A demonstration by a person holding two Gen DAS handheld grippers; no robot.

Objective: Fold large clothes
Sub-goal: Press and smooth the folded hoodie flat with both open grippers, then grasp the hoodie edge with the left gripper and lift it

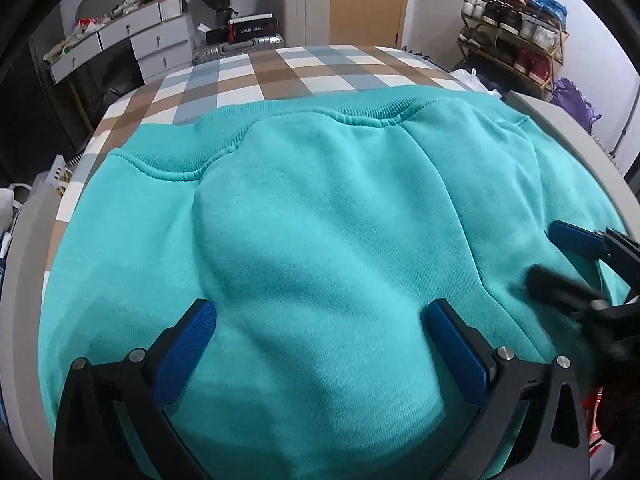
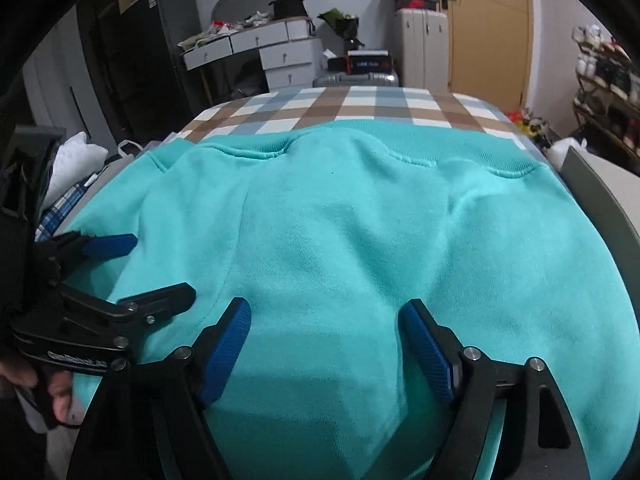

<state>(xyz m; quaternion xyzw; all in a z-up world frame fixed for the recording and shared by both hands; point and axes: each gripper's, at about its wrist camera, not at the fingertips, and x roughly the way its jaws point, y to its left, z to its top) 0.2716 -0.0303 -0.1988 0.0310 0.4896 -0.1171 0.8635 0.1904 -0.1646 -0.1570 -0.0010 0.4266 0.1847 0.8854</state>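
Left gripper (image 1: 320, 320): jaws spread wide above the sweatshirt (image 1: 320, 220), nothing between the blue pads (image 1: 192, 344). No cloth is pinched; whether the fingertips rest on the fabric cannot be told.

Right gripper (image 2: 324, 320): jaws likewise spread apart, pads clear of any fold, nothing grasped. In the left wrist view it shows at the right edge, blurred, over the right part of the garment. In the right wrist view the left gripper shows at the left edge, over the garment's left side, with a hand (image 2: 44, 384) around its handle.

Sweatshirt: teal, laid flat on a bed (image 1: 280, 68) and covering the near part of it. Both grippers hover over its near half, side by side. The fabric shows soft creases running away from the cameras. A ribbed band (image 1: 280, 120) runs across its far edge, wavy and slightly puckered.

Bed: checked cover in brown, blue and white, bare beyond the ribbed band.

Beyond the bed: a white drawer unit (image 1: 132, 36) with clutter on top at far left, a silver suitcase (image 2: 356, 78) against the bed's end, a pale suitcase (image 1: 304, 0) upright by a wooden door (image 2: 488, 28), and a shoe rack (image 1: 516, 28) loaded with shoes at far right.
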